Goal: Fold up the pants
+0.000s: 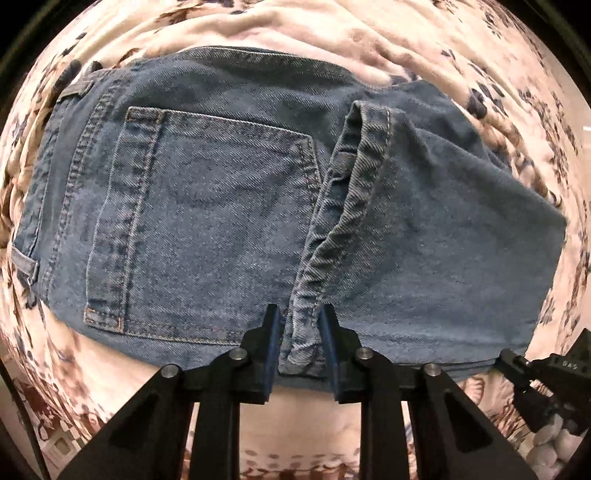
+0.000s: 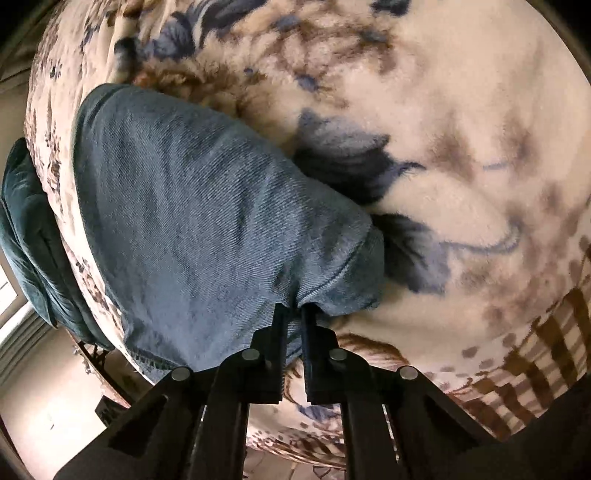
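Observation:
Blue denim pants (image 1: 229, 206) lie folded on a floral blanket, back pocket (image 1: 199, 218) facing up on the left. A leg's hemmed end (image 1: 354, 192) is laid over the right half. My left gripper (image 1: 300, 326) points down at the near edge and is shut on a bunched fold of that hem. The right gripper (image 1: 517, 369) shows at the near right corner of the pants. In the right wrist view the pants (image 2: 207, 221) stretch away to the upper left, and my right gripper (image 2: 294, 314) is shut on their folded edge, jaws almost touching.
The cream blanket (image 1: 295, 33) with blue and brown flowers is soft and wrinkled, with a brown plaid border (image 2: 535, 347). A dark teal cushion (image 2: 26, 229) sits past the blanket's left edge, with floor and a window below it. White rounded lumps (image 1: 550, 439) lie at the lower right.

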{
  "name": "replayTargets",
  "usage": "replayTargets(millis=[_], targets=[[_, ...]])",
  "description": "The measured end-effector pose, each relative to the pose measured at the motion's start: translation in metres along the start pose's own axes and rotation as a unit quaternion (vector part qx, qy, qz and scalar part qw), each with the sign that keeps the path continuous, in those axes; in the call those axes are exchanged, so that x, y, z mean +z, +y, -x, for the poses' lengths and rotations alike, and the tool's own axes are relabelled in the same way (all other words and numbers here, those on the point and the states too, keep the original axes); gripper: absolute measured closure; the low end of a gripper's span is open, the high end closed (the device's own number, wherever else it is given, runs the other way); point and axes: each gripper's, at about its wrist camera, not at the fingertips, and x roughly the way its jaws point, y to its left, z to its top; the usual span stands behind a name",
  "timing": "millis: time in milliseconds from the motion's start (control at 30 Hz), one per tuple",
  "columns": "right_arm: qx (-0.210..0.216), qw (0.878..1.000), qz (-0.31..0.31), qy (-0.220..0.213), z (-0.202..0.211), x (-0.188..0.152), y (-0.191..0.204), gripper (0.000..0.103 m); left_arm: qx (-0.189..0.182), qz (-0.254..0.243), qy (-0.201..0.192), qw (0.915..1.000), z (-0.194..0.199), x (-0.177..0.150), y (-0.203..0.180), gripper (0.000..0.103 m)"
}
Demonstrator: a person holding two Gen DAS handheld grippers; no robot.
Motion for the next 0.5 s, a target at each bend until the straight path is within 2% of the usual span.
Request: replayTargets(millis=[67,100,167,300,367,433,500], targets=[[-0.007,1.000,0.008,0.005,-0.002,0.000,0.001,0.095,0.001,-0.002,0.003,1.0000,-0.004,0.001,0.000,0.080],[-0.014,0.999,0.024,0.021,-0.004,0.001,0.006,0.095,0.000,-0.001,0.004,1.0000,-0.002,0.002,-0.001,0.079],[-0.019,0.997,0.053,0.043,0.002,-0.001,0.019,0.093,-0.002,0.012,0.005,0.9999,0.016,0.002,0.001,0.071],[-0.026,0.984,0.177,0.018,0.032,-0.028,0.063,0.093,-0.019,0.031,-0.043,0.9984,0.065,-0.003,-0.005,0.067],[-0.005,0.975,0.220,0.017,0.029,-0.037,0.085,0.093,-0.055,0.030,-0.064,0.9960,0.075,-0.003,-0.019,0.064],[0.006,0.968,0.250,0.022,0.009,-0.040,0.105,0.093,-0.095,0.023,-0.049,0.9939,0.056,0.000,-0.041,0.062],[0.015,0.964,0.261,0.048,-0.022,-0.039,0.117,0.093,-0.119,0.017,-0.001,0.9927,0.017,0.003,-0.058,0.062]])
